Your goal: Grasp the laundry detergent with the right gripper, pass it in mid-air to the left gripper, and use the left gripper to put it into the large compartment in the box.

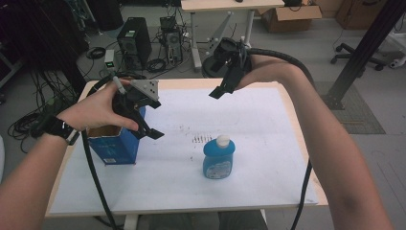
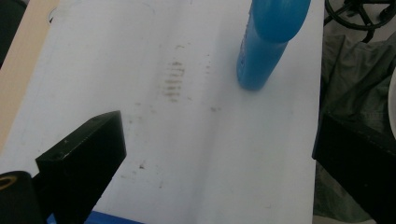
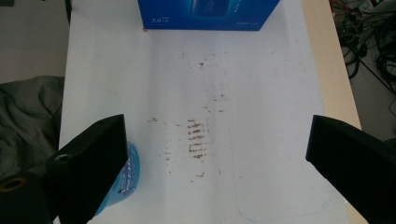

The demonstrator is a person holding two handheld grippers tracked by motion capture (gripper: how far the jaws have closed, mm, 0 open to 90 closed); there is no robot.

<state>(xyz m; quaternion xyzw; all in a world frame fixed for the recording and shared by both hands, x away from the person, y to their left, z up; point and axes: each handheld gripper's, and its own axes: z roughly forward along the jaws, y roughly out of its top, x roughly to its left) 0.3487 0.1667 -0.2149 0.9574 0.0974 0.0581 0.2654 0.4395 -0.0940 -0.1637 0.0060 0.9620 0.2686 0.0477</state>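
Observation:
A blue bottle (image 1: 219,159) with a white cap stands upright near the middle of the white-covered table (image 1: 268,120). At the left stands an open blue cardboard box (image 1: 115,144). My left gripper (image 1: 154,119) hovers just above the box's right side, open and empty. In the left gripper view its jaws (image 2: 219,158) spread wide, with the bottle (image 2: 266,42) ahead of them. My right gripper (image 1: 225,84) is raised over the table's far edge, also open and empty. From the right gripper view (image 3: 219,163) the box (image 3: 210,14) lies ahead and the bottle (image 3: 130,172) peeks from behind one jaw.
Dark smudges (image 1: 201,139) mark the white sheet left of the bottle. Beyond the table stand computer towers (image 1: 135,40), cables and another desk (image 1: 230,5). A black frame post (image 1: 364,48) rises at the right, beside an office chair base (image 1: 359,55).

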